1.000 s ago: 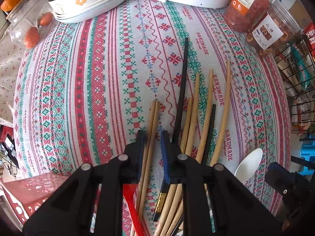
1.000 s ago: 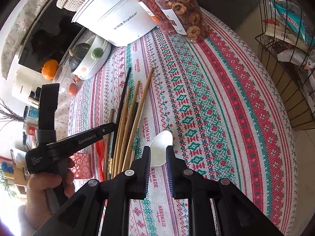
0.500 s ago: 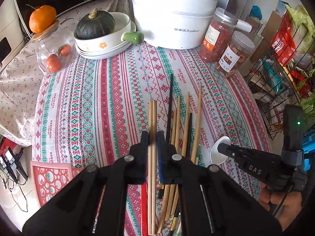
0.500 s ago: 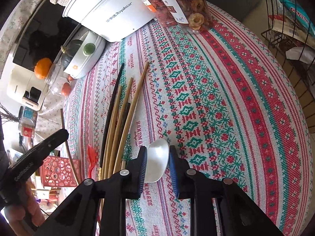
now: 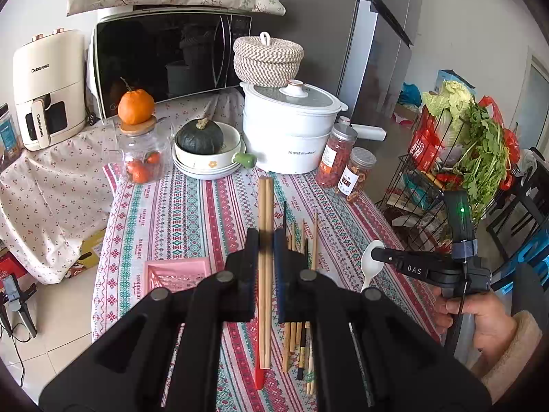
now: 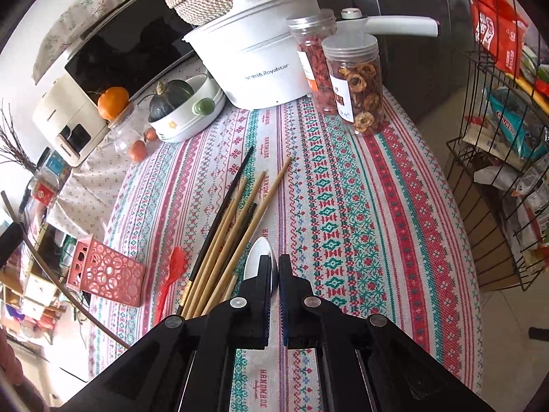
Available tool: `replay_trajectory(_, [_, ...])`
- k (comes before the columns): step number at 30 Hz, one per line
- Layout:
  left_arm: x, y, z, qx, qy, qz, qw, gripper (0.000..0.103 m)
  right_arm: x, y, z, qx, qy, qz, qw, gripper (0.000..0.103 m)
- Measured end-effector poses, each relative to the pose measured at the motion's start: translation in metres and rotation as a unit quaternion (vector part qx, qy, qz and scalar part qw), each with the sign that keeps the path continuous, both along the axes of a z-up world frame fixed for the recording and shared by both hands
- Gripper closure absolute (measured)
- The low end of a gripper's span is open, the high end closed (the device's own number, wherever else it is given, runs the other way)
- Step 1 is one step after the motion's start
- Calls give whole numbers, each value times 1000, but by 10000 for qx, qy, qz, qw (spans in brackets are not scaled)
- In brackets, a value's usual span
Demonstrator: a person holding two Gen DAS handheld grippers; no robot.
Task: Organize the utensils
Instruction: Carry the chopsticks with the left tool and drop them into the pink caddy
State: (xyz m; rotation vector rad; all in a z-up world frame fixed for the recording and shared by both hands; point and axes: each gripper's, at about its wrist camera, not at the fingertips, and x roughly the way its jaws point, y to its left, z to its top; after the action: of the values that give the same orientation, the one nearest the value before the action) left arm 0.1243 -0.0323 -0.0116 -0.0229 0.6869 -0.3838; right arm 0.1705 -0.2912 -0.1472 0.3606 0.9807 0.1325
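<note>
Your left gripper (image 5: 265,250) clamps a pair of pale wooden chopsticks (image 5: 265,213), lifted clear of the "HANDMADE" tablecloth (image 6: 343,206), their long axis running straight away from you toward the white "Royalstar" pot (image 6: 260,58). Your right gripper (image 6: 273,271), marked "DAS" on its side, has just closed on a white spoon (image 6: 257,257), bowl pointing forward, beside the loose chopsticks (image 6: 230,233). A "CHANGHONG" air fryer (image 5: 48,86) stands far left.
</note>
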Motion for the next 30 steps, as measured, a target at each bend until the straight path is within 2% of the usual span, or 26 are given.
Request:
replay_trajectory(8, [-37, 31, 44, -393, -944, 117, 9947, 93, -37, 8, 54, -328, -795, -290, 9959, 99])
replay_trajectory(13, [-50, 54, 62, -538, -1550, 449, 9854, 93, -47, 25, 79, -400, -1183, -270, 9918, 99])
replay_trajectory(17, [-45, 68, 61, -572, -1865, 849, 9771, 93, -46, 44, 87, -480, -1350, -172, 9895, 99])
replay_trajectory(22, [-23, 83, 40, -625, -1887, 1292, 9715, 93, -46, 63, 88, -534, -1433, -3, 9882, 99])
replay_trajectory(25, [-7, 86, 23, -520, -1737, 1386, 9736, 93, -46, 73, 87, -650, -1469, 62, 9870, 99])
replay_trajectory(30, [14, 88, -4, -454, -1232, 1453, 9806, 93, -46, 80, 86, -732, -1533, 103, 9854, 99])
